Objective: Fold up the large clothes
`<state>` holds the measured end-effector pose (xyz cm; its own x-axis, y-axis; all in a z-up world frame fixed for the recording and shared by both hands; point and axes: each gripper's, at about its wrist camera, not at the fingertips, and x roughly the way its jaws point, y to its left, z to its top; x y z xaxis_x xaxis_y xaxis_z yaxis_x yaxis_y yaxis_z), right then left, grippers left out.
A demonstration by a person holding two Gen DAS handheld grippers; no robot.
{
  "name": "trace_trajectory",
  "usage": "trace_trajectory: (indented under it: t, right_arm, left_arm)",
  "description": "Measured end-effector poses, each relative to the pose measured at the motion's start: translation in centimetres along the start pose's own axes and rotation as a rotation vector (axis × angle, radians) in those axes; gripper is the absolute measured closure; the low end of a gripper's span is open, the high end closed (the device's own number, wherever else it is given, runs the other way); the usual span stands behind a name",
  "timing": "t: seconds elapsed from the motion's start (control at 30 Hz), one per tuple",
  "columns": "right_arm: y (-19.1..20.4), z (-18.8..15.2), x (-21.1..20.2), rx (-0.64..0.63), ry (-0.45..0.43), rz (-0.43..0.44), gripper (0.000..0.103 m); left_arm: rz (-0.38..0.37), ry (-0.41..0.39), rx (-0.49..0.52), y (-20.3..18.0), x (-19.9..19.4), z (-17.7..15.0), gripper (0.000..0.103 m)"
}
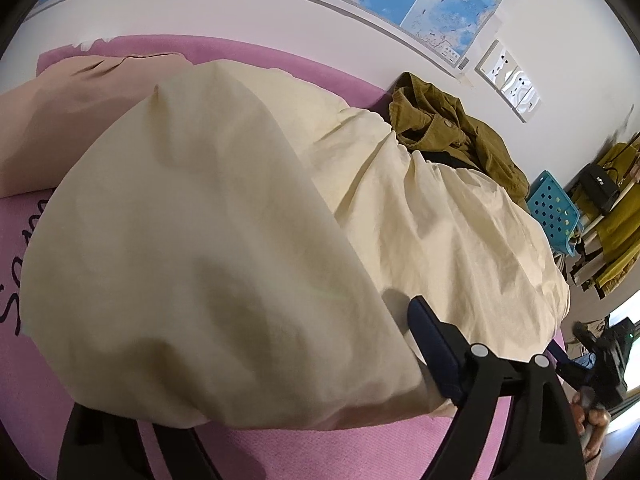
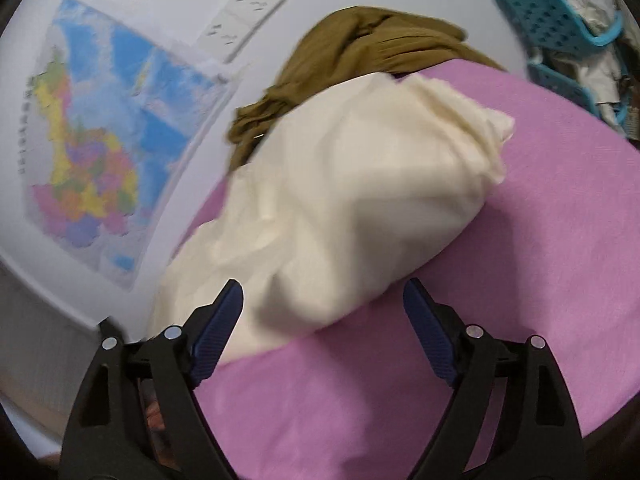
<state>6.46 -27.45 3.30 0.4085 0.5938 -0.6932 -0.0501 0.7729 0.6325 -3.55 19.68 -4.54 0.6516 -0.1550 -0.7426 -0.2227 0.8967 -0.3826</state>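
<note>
Surface: a pink mat covers what looks like a desk against a white wall; every place below is given from the cream garment.

Cream garment: a large pale cloth lying bunched and part-folded on the mat, puffed up instead of flat. In the right wrist view its long axis runs from the near left corner away toward the upper right.

Right hand-held gripper: open, its blue pads spread wide. It hovers over the near end of the cream garment; the left pad is over the cloth edge, the right pad over bare mat. The garment lies straight ahead and slightly left of it.

Left hand-held gripper: only its right pad shows, lying against the cloth; the other side is buried under a cream fold, so I cannot tell whether it is open or clamped. The cream garment fills this view.

Nearer arm: the left looks closer, since cloth drapes over it, but the right has the clearer approach to the near edge.

Olive jacket: crumpled at the far end of the cream garment, touching it, by the wall.

Peach cloth: beyond the cream garment on the left.

Blue basket: off the desk, past the garment's right side.

Writing: dark handwritten letters on the mat, perhaps "Sam", cut off. Wall map print is too small to read.
</note>
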Motion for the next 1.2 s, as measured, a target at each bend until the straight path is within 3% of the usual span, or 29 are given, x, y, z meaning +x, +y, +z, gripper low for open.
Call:
trace_trajectory:
  t: [0.2, 0.47, 0.6, 0.7, 0.8, 0.9, 0.97, 1.03, 1.13, 1.2]
  right_arm:
    - [1.7, 0.8, 2.5, -0.06, -0.045, -0.069, 0.013]
    - [2.7, 2.4, 5.4, -0.018, -0.087, 0.066, 0.015]
    - [2.4, 2.6, 5.4, 0.039, -0.117, 0.092, 0.024]
    - [2.7, 2.1, 5.4, 0.008, -0.042, 0.033, 0.031]
    - [2.9, 2.0, 5.6, -0.001, 0.002, 0.062, 0.031]
    - [3.2, 2.5, 6.3, -0.019, -0.001, 0.06, 0.031]
    - [3.5, 2.8, 7.2, -0.035, 0.002, 0.067, 0.045]
    - [3.5, 3.0, 7.6, -0.04, 0.002, 0.091, 0.08]
    - [4.0, 3.2, 6.9, -0.062, -0.006, 0.13, 0.087]
    - [4.5, 3.2, 6.2, -0.078, -0.013, 0.144, 0.087]
  left_arm:
    - [0.002, 0.0, -0.002, -0.1, 0.1, 0.0, 0.019]
    - [0.021, -0.018, -0.025, 0.2, 0.3, 0.4, 0.019]
    - [0.049, -0.025, -0.038, 0.3, 0.5, 1.0, 0.019]
    - [0.07, -0.032, -0.025, 0.3, 0.7, 1.0, 0.017]
    - [0.059, -0.024, 0.003, -0.2, 1.1, 1.1, 0.007]
    - [0.076, -0.013, 0.025, -0.6, 1.6, 1.4, 0.007]
    - [0.078, -0.008, 0.021, -0.7, 1.7, 1.8, 0.013]
    - [0.102, -0.017, 0.008, -0.4, 1.6, 2.0, 0.041]
    - [0.078, -0.025, 0.002, -0.1, 0.6, 2.1, 0.065]
    - [0.063, -0.035, 0.015, 0.0, -0.2, 2.0, 0.069]
